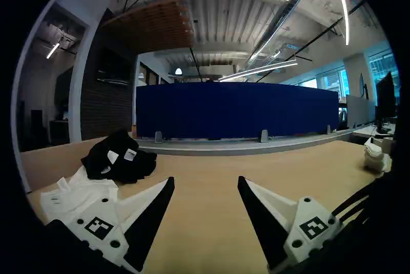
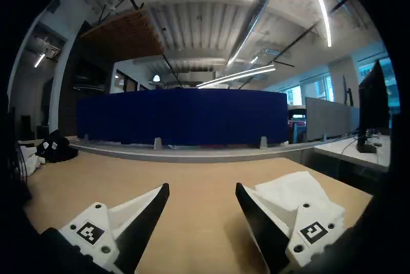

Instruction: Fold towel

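Worktop [image 1: 205, 222]: pale wood, wide and flat, running back to a blue partition [image 1: 230, 110].
Left tongs [image 1: 205, 178]: released, the two fingers spread wide apart and low over bare wood, gripping nothing.
Right tongs [image 2: 202, 185]: released as well, fingers parted over bare wood, with nothing between them.
White towel [image 2: 300, 189]: lay folded on the worktop in the right gripper view, just behind the right-hand finger near the worktop's edge; whether finger and towel touched could not be told.
Black cloth [image 1: 118, 158]: sat bunched in a heap at the left of the left gripper view, with small white tags showing.
White cloth [image 1: 77, 194]: lay just in front of the black heap, partly hidden by the left-hand finger.
Monitor [image 2: 371, 104]: stood on a separate desk to the right.
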